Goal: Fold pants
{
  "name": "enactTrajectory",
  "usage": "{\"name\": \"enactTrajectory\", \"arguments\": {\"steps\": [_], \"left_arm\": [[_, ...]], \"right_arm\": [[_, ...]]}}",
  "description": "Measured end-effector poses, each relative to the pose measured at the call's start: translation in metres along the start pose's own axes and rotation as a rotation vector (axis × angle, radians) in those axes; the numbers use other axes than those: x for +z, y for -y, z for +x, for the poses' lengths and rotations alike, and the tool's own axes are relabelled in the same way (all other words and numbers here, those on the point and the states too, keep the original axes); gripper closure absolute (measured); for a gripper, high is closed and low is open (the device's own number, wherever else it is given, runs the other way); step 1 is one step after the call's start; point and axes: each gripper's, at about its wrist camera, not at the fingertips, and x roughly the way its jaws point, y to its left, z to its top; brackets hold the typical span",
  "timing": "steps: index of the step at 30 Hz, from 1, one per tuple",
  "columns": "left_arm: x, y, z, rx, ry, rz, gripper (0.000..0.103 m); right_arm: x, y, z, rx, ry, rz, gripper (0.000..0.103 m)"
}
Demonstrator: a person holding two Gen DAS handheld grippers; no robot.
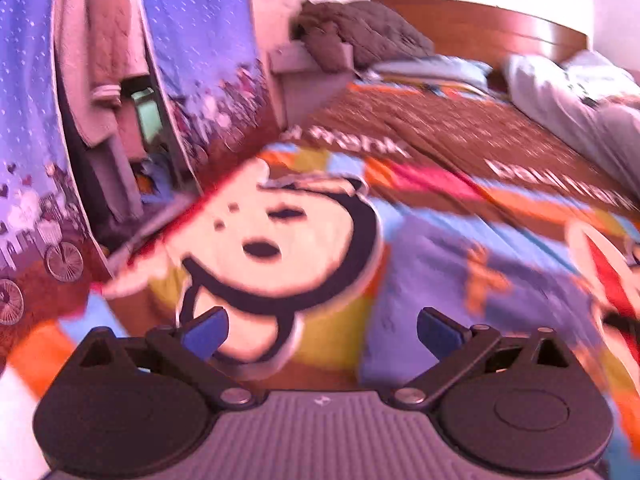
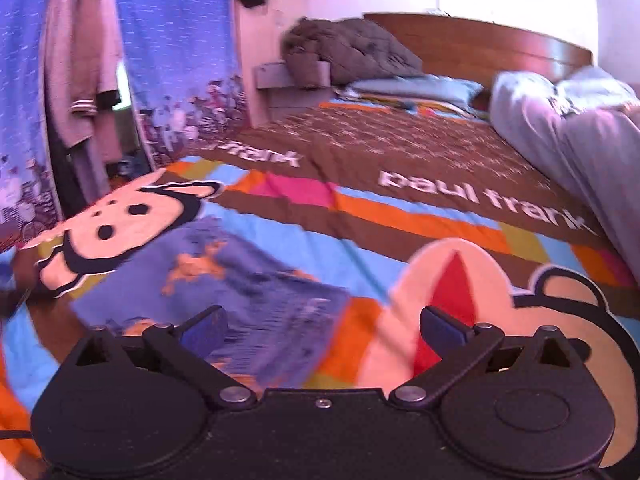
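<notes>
Left wrist view: left gripper (image 1: 322, 332) jaws apart, holding nothing, above the bedspread (image 1: 332, 340). The pants (image 1: 460, 280), blurred purple cloth with orange print, lie flat ahead and right of the jaws; long axis unclear. Right wrist view: right gripper (image 2: 323, 330) jaws apart, empty. The pants (image 2: 224, 280) lie just ahead of the left finger, stretching towards the bed's left edge. A grey duvet (image 2: 580, 140) lies along the right edge.
</notes>
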Motion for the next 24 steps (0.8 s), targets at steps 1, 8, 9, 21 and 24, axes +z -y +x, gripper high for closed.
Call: {"name": "enactTrajectory", "arguments": {"steps": [1, 8, 9, 21, 24], "left_arm": [[0.006, 0.003, 0.01, 0.005, 0.004, 0.009, 0.001], [-0.004, 0.037, 0.066, -0.049, -0.061, 0.134, 0.001], [-0.014, 0.036, 0.069, -0.058, -0.084, 0.135, 0.001], [0.001, 0.004, 0.05, -0.189, -0.083, 0.109, 0.0], [0.022, 0.03, 0.06, -0.254, -0.015, 0.18, 0.0]], "right_arm": [[-0.002, -0.008, 0.004, -0.014, 0.005, -0.018, 0.001], [-0.017, -0.034, 0.047, -0.152, -0.154, -0.148, 0.001], [-0.021, -0.027, 0.041, -0.136, -0.15, -0.124, 0.001], [-0.007, 0.002, 0.001, 0.092, -0.037, -0.195, 0.001], [-0.002, 0.004, 0.014, 0.061, 0.029, -0.185, 0.001]]}}
